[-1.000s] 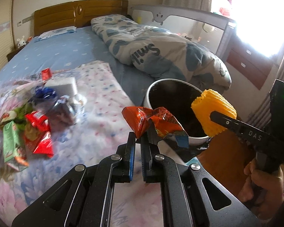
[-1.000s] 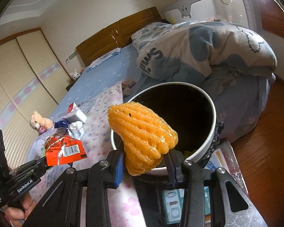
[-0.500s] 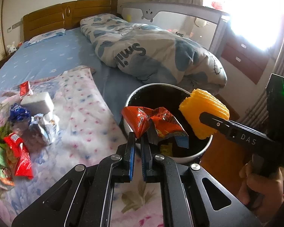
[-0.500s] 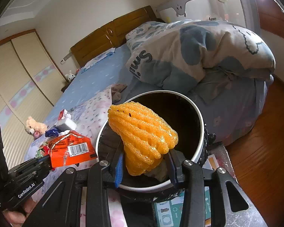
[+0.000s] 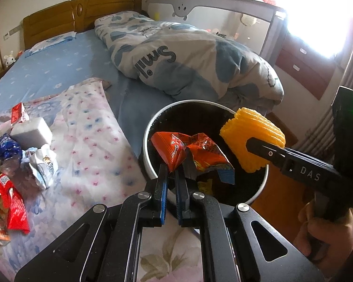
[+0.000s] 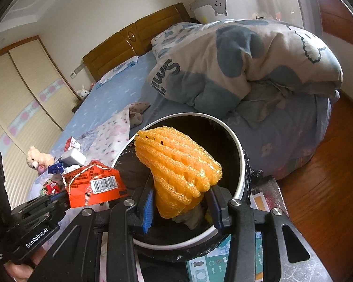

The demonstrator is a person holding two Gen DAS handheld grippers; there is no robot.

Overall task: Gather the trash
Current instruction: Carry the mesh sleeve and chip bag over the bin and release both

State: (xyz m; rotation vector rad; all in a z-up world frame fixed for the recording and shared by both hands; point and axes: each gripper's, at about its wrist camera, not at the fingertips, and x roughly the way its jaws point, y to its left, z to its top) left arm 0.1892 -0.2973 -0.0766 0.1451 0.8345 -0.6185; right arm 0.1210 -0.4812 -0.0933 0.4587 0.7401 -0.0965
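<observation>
While both tongs hang over the bin (image 5: pixel 150 129), the left tongs (image 5: pixel 171 176) pinch an orange wrapper (image 5: pixel 193 152) and the right tongs (image 6: pixel 180 202) clench yellow foam netting (image 6: pixel 176 164). Released off-centre, the light wrapper could drift past the rim onto the bed (image 5: pixel 58 70). More trash (image 5: pixel 23 159) waits there.

Both wrist views close above the shared bin (image 5: pixel 153 127), bedward.

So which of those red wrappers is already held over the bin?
The crumpled orange-red wrapper, pinched in the left gripper above the bin. The other red wrappers lie on the bed.
</observation>
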